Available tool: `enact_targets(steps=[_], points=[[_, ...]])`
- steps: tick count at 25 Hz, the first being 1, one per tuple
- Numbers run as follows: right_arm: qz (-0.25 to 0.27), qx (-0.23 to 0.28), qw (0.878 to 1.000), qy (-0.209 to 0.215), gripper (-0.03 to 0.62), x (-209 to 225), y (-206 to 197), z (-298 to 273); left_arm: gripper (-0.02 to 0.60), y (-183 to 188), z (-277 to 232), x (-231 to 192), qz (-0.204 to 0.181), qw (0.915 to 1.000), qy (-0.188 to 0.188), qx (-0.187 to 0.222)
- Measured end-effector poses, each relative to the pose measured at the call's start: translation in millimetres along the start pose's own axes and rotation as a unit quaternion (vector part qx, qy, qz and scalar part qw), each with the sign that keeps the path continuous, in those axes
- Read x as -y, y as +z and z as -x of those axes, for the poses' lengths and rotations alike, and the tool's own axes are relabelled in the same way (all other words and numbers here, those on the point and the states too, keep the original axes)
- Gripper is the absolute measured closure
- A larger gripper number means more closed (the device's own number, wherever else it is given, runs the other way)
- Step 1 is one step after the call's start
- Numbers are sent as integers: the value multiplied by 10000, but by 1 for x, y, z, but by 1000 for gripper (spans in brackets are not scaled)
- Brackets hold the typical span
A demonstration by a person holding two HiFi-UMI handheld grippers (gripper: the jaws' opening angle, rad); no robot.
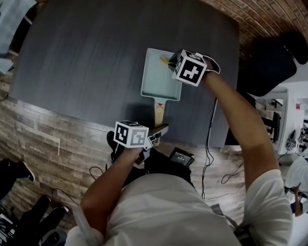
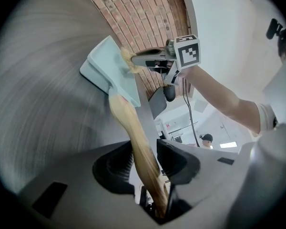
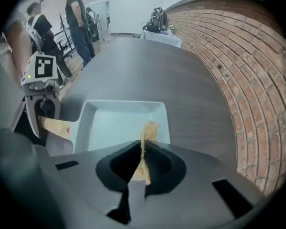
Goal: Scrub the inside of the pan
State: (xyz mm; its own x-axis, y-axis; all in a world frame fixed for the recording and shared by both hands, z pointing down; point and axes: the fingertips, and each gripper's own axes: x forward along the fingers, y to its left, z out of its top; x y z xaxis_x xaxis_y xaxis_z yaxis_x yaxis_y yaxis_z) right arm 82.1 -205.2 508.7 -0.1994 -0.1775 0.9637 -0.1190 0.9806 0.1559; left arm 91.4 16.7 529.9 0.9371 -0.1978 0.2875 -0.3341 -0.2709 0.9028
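Pan: I see the pale blue-green square pan (image 1: pixel 159 76) flat on the dark grey counter (image 1: pixel 92 50), toward the counter's near right part, with its inside facing up and nothing else in it.
Handle: the pan's wooden handle (image 1: pixel 159 111) points back toward me, and its end reaches almost to the counter's edge.
Left gripper: my left gripper (image 2: pixel 144 149) sits low at that near edge. Its jaws stand about halfway apart and are closed on the handle, which runs slantwise between them (it lies tight against the left pad, with a thin sliver of light by the right pad near the tip).
Right gripper: my right gripper (image 3: pixel 142 152) points steeply down over the pan's far right corner. Its jaws are pressed nearly together on a thin tan scrubber (image 3: pixel 148 132).
Scrubber: its free end sticks out past the jaw tips, over the pan's floor and just beside the right wall. From here I cannot make out whether it touches the floor.
Arms: my left forearm comes in short and low, while my right reaches out across the counter's corner above the pan.
Surroundings: a curved brick wall (image 3: pixel 238 70) runs along the counter's far side.
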Motion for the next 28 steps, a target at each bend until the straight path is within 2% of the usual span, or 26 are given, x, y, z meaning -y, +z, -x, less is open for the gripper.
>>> enact_targets(steps=[3,7,10,13,16,21,28], points=[[231,-220,9984,-472,563,16,-5,-2,448,1,1,-3,151,9998,21,98],[163,-277,9948,-962,563,33,-6,-5,459,2,2,-4,403,9989,43,222],[259,-392,9919,-1181,563,36,-8,-11,469,4,2,-5,576,9977,93,358],[567,-589,9881,-1306,562,30,-13,-21,476,4,3,-6,675,9967,138,419],[688,-742,9862,-1309,562,25,-19,-30,482,5,5,-7,731,9957,181,539],[585,-808,9883,-1153,562,21,-20,-39,491,7,6,-9,800,9936,300,736],[-43,-752,9947,-693,562,8,-24,-47,497,9,8,-10,830,9921,386,858]])
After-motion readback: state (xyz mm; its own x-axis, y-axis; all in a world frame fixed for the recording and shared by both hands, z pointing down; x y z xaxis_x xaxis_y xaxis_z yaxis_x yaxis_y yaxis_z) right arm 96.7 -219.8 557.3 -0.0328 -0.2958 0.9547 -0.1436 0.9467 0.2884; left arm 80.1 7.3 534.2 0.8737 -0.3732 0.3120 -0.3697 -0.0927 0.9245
